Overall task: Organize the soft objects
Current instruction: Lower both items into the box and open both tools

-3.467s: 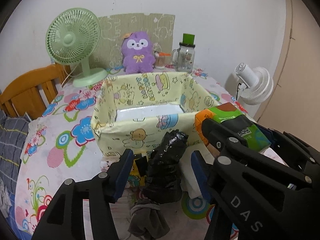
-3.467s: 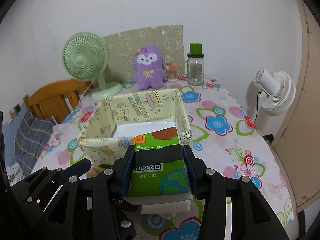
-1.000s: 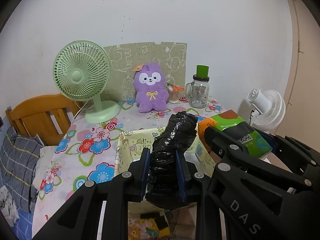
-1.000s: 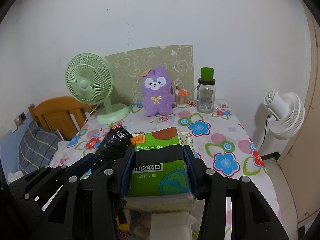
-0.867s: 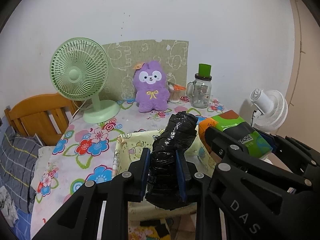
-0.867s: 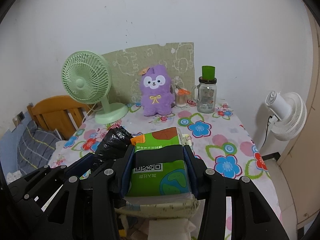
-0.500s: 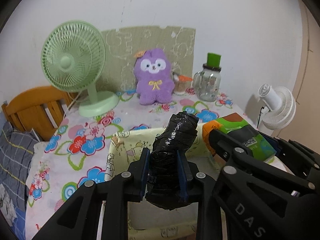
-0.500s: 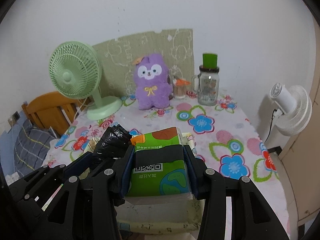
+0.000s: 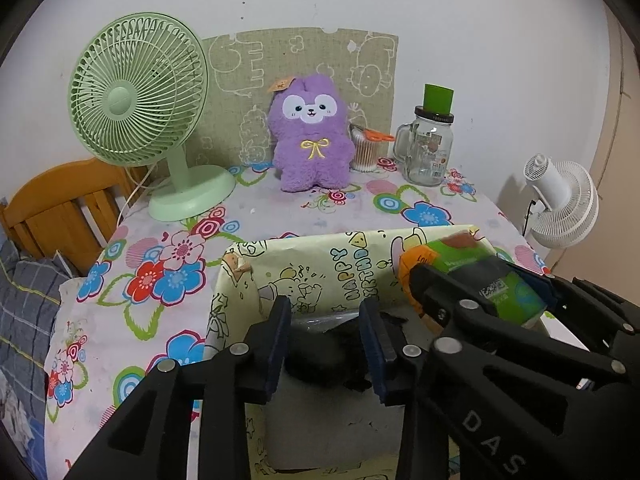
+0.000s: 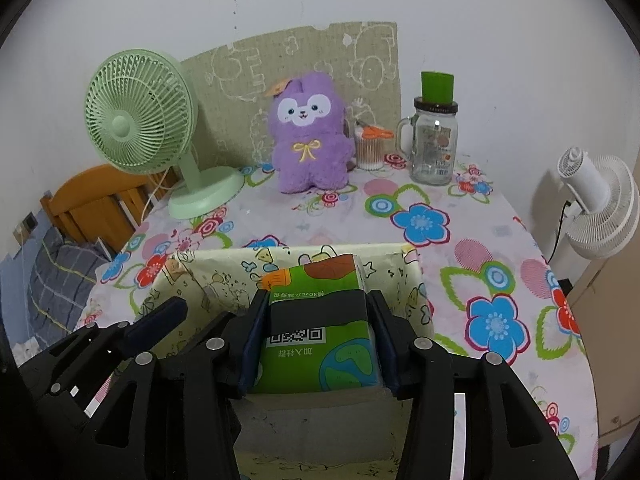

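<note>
At the bottom of the left wrist view the left gripper [image 9: 325, 340] had its jaws apart, and the black plastic-wrapped bundle [image 9: 320, 354] lay between and below them on the pale floor of the yellow cartoon-print box [image 9: 320, 268], not gripped. In the lower right of that view, and at the bottom centre of the right wrist view, the right gripper [image 10: 318, 334] had its jaws clamped on the sides of the green tissue pack [image 10: 316, 320], which was held over the box interior with its orange-and-brown end toward the far wall of the box [image 10: 224, 272]. The left gripper [image 10: 160, 316] showed in the lower left of the right wrist view, over the box's left side. The box stood on the flower-patterned tabletop [image 9: 280, 208], filling the lower middle of both views. Farther back, in the upper middle, the purple plush toy [image 9: 308, 132] sat upright on the tabletop against a green cartoon-print board [image 9: 304, 52] leaning on the wall. To its left stood the green desk fan [image 9: 136, 88]; to its right a small cup of cotton swabs [image 9: 366, 152], just beside the plush, and then a glass jar mug with a green cup on its lid [image 9: 430, 140]. A wooden chair [image 9: 60, 204] showed at the left edge, and a white fan [image 9: 560, 200] at the right edge beyond the tabletop.
</note>
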Demonstrator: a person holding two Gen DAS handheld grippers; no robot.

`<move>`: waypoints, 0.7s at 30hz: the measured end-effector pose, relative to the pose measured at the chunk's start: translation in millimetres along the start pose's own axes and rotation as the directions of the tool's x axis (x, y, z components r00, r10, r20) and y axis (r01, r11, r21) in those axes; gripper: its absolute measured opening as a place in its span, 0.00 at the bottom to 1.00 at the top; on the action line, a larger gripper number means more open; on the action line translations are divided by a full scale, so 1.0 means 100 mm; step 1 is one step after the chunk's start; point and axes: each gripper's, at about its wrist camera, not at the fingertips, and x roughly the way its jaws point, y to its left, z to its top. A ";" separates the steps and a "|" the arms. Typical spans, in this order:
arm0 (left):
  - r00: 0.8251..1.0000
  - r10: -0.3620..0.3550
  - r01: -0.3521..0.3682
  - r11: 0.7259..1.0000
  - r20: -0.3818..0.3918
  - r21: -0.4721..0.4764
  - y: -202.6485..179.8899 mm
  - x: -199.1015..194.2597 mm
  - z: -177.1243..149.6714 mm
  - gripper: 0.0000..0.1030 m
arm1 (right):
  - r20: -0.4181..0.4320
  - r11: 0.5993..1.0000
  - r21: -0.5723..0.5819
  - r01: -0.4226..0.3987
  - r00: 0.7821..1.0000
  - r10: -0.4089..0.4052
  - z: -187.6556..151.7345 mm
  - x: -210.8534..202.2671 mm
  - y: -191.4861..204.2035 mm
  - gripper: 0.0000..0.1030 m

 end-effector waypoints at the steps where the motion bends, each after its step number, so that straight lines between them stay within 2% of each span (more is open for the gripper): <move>1: 1.000 -0.001 0.001 1.000 0.002 0.000 0.00 -0.01 0.00 0.37 | 0.003 1.000 0.003 0.002 1.000 -0.002 0.00 0.00 0.00 0.66; 4: 1.000 0.004 -0.004 1.000 0.008 -0.003 0.01 -0.04 0.01 0.46 | 0.025 1.000 0.015 0.015 1.000 -0.015 0.00 -0.05 -0.01 0.72; 6: 1.000 0.010 -0.010 1.000 0.011 -0.004 0.01 -0.07 0.01 0.70 | 0.031 1.000 0.020 0.017 0.999 -0.018 -0.01 -0.09 -0.02 0.78; 8: 1.000 0.010 -0.010 1.000 0.029 0.004 -0.01 -0.14 0.00 0.77 | 0.040 1.000 0.023 0.016 0.999 -0.017 -0.02 -0.15 -0.02 0.81; 11: 0.999 0.011 -0.012 1.000 0.045 0.025 -0.07 -0.23 -0.01 0.97 | 0.051 0.999 0.023 0.022 0.998 -0.023 -0.03 -0.23 -0.01 0.85; 15: 0.997 0.026 -0.029 0.999 0.066 0.041 -0.11 -0.36 -0.02 1.00 | 0.077 0.999 0.028 0.044 0.996 -0.046 -0.07 -0.37 0.00 0.94; 21: 0.999 -0.006 0.005 1.000 0.046 0.026 -0.14 -0.50 -0.06 1.00 | 0.104 0.998 0.032 0.061 0.992 -0.064 -0.12 -0.59 -0.01 0.96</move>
